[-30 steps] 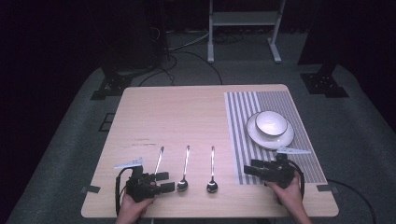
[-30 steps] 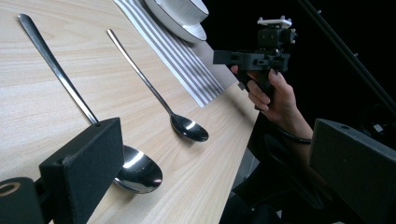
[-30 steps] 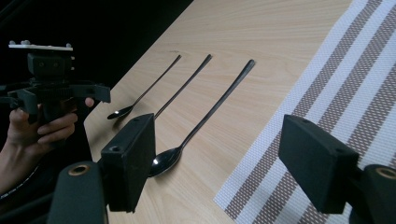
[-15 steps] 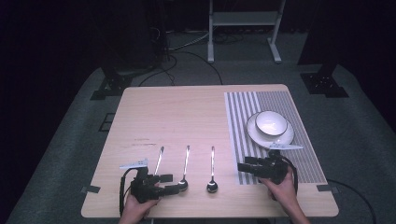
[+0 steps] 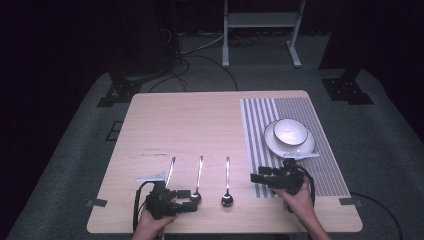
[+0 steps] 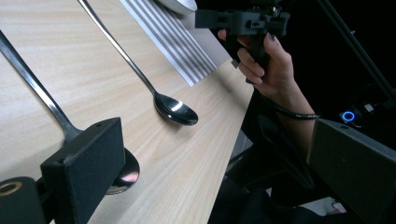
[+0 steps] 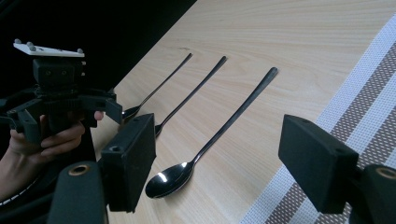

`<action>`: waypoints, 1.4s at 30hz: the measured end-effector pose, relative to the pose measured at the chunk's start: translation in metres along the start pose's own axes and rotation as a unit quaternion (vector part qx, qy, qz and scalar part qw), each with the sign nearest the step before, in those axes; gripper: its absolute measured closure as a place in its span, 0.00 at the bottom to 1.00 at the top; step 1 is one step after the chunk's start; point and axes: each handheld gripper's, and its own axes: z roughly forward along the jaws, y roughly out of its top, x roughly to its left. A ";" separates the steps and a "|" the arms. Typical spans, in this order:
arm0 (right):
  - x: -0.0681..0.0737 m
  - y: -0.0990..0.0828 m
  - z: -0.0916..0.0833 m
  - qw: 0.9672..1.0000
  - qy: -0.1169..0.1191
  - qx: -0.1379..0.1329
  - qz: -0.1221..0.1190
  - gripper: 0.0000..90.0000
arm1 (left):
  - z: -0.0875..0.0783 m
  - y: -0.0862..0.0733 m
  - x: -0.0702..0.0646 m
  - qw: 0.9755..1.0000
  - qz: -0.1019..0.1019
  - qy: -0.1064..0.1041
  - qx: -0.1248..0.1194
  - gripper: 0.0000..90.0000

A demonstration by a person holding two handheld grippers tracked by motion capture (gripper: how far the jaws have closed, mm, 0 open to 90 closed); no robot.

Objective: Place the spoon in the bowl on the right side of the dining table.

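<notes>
Bowl: I see a white bowl (image 5: 290, 132) sitting inside a white plate (image 5: 272, 144), on the far part of the striped mat (image 5: 260, 120). I cannot see anything inside the bowl; its inner surface looks bright and plain.

Plate: it holds only the bowl, and its near rim is just beyond my right gripper (image 5: 256, 177) in the high view. In the left gripper view only a small piece of its rim is visible at the top edge.

Spoons: three dark spoons lie side by side on the wooden table (image 5: 190, 120), handles pointing away from me. The right spoon (image 5: 227, 182) is apart from both grippers, near the mat edge. The middle spoon (image 5: 198, 178) has its bowl just beside my left gripper (image 5: 193, 205).

Left spoon: the handle (image 5: 171, 170) is visible, but the bowl end is hidden behind the left gripper.

Left gripper: jaws spread wide, nothing between them; one jaw covers part of the middle spoon's bowl in its own view.

Right gripper: jaws spread wide, low over the near mat edge, holding nothing.

Hard to see: the room beyond the table is very dark.
</notes>
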 end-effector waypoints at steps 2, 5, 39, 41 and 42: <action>0.000 0.001 0.001 1.000 0.001 0.001 -0.001 0.29 | 0.001 0.000 0.000 1.000 -0.003 -0.002 0.001 0.03; 0.001 0.003 0.003 1.000 0.001 0.003 -0.003 0.29 | 0.004 -0.001 0.001 1.000 -0.003 -0.005 0.010 0.03; 0.022 0.019 0.047 0.998 0.027 0.046 -0.029 0.30 | 0.020 -0.010 0.013 0.996 -0.044 0.009 0.075 0.06; 0.024 0.020 0.049 0.998 0.028 0.048 -0.030 0.30 | 0.020 -0.010 0.014 0.996 -0.043 0.007 0.074 0.06; 0.026 0.023 0.053 0.998 0.031 0.051 -0.032 0.30 | 0.020 -0.010 0.014 0.996 -0.041 0.009 0.075 0.06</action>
